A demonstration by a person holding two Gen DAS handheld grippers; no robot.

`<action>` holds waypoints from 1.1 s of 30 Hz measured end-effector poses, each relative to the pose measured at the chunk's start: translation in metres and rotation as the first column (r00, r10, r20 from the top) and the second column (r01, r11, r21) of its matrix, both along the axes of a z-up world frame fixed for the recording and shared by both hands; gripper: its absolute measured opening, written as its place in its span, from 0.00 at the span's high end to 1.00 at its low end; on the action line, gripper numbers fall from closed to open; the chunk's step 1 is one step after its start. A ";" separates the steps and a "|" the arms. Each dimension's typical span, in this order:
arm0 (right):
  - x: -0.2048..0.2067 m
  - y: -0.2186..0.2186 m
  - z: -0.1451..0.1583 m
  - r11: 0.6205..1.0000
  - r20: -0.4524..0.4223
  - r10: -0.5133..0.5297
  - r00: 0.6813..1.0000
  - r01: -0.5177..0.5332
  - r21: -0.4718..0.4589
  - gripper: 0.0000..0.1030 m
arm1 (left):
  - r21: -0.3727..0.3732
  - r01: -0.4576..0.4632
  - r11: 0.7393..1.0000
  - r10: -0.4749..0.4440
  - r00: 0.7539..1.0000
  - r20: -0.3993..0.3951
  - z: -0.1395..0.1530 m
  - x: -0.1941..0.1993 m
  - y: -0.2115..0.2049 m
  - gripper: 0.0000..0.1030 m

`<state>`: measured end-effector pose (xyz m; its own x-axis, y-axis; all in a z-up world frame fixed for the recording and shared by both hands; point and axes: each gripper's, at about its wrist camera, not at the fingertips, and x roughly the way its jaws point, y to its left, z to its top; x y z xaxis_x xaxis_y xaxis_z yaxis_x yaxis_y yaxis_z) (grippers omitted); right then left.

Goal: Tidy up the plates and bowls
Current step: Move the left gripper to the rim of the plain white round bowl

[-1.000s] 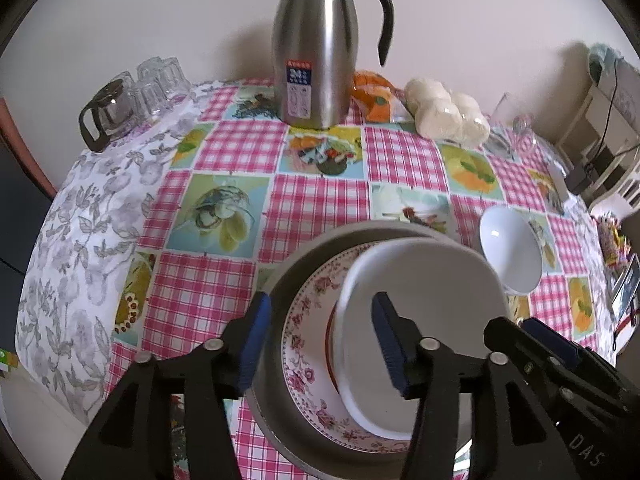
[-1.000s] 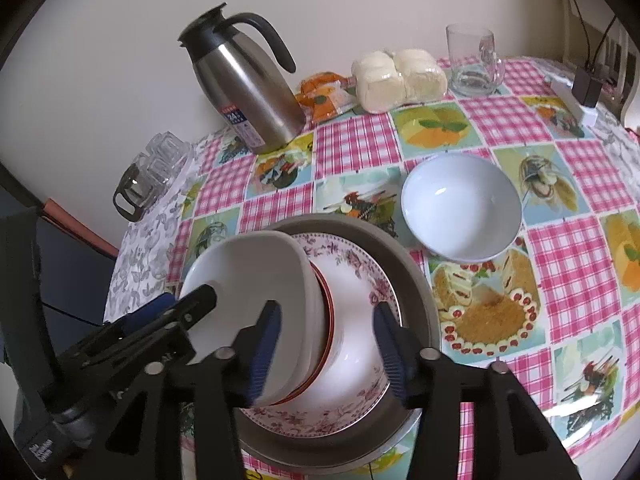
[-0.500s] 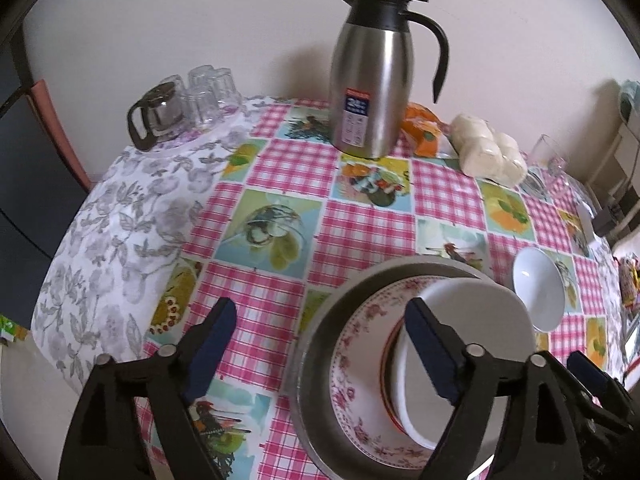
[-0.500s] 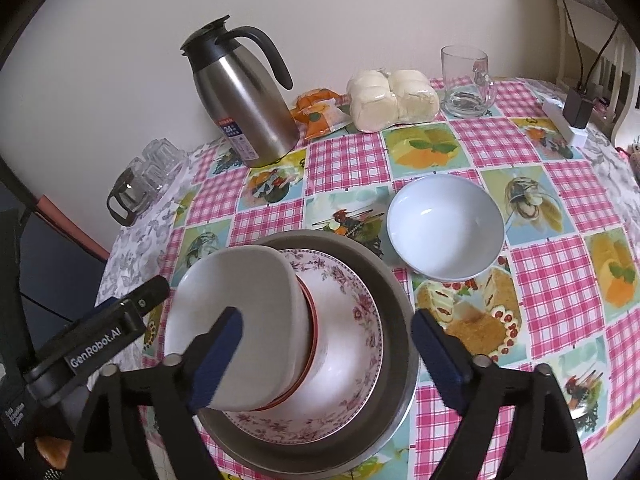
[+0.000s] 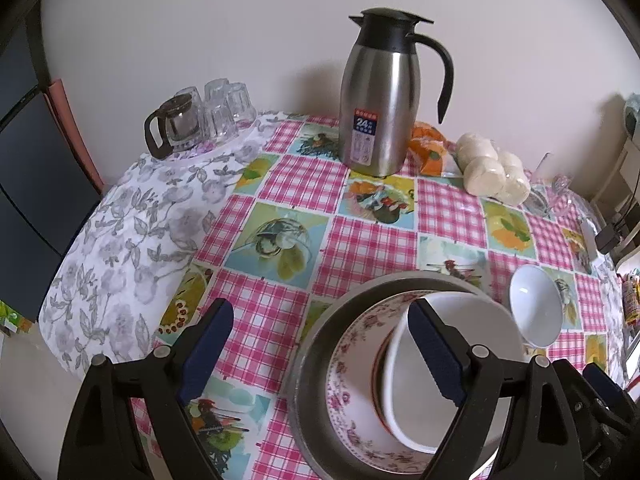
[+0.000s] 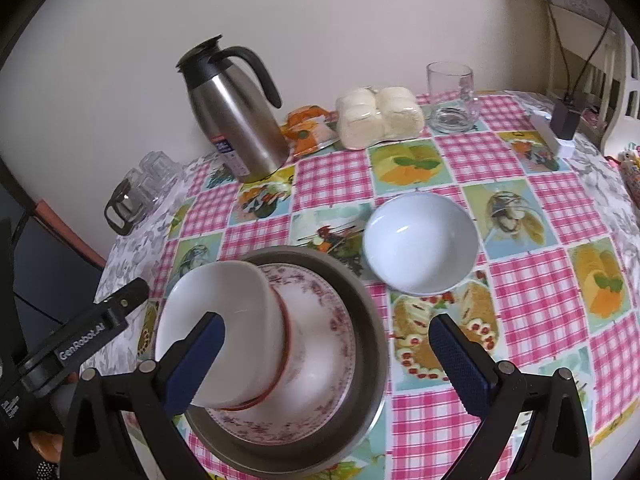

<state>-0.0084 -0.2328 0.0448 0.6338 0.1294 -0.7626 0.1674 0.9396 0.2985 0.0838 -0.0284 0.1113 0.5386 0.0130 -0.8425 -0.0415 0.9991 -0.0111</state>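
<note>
A grey metal basin sits at the table's near edge and holds a floral plate. On the plate a white bowl lies tilted in a red-rimmed bowl. My left gripper is open above the basin's left rim, and no pad touches the dishes. My right gripper hovers over the stack with its jaws opening; the stack lies between them, untouched. One finger of my left gripper shows in the right wrist view. A second white bowl stands alone on the cloth, right of the basin.
At the back stand a steel thermos jug, several glasses with a glass pot, wrapped buns, an orange packet and a glass mug. A power adapter lies far right. The table drops off at left.
Both grippers have opened wide and drawn back a little from the stack. The white bowl now lies free in the stack, tilted. The left wrist view has swung toward the table's left side.
</note>
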 end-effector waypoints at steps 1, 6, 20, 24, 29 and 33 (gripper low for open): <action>-0.001 -0.004 0.001 1.000 0.003 -0.006 1.000 0.006 -0.002 0.00 | -0.002 0.003 1.000 -0.003 1.000 0.009 0.002 -0.002 -0.003 0.13; -0.008 -0.023 0.004 0.999 0.027 -0.028 0.999 0.028 0.022 0.00 | -0.033 0.031 0.999 -0.028 0.998 0.064 0.014 -0.008 -0.017 0.13; -0.027 -0.087 0.002 0.988 0.036 -0.151 0.988 0.150 0.031 0.00 | -0.061 0.191 0.980 -0.182 0.976 0.118 0.023 -0.020 -0.084 0.13; -0.031 -0.107 -0.001 0.980 0.035 -0.193 0.981 0.191 0.046 0.00 | -0.080 0.241 0.967 -0.230 0.965 0.125 0.026 -0.019 -0.105 0.13; -0.032 -0.125 -0.008 0.971 0.023 -0.238 0.971 0.238 0.022 0.00 | -0.101 0.286 0.953 -0.274 0.954 0.120 0.026 -0.013 -0.133 0.13; -0.031 -0.141 -0.015 0.964 0.015 -0.264 0.964 0.263 0.037 0.00 | -0.116 0.320 0.940 -0.311 0.946 0.095 0.018 -0.003 -0.148 0.13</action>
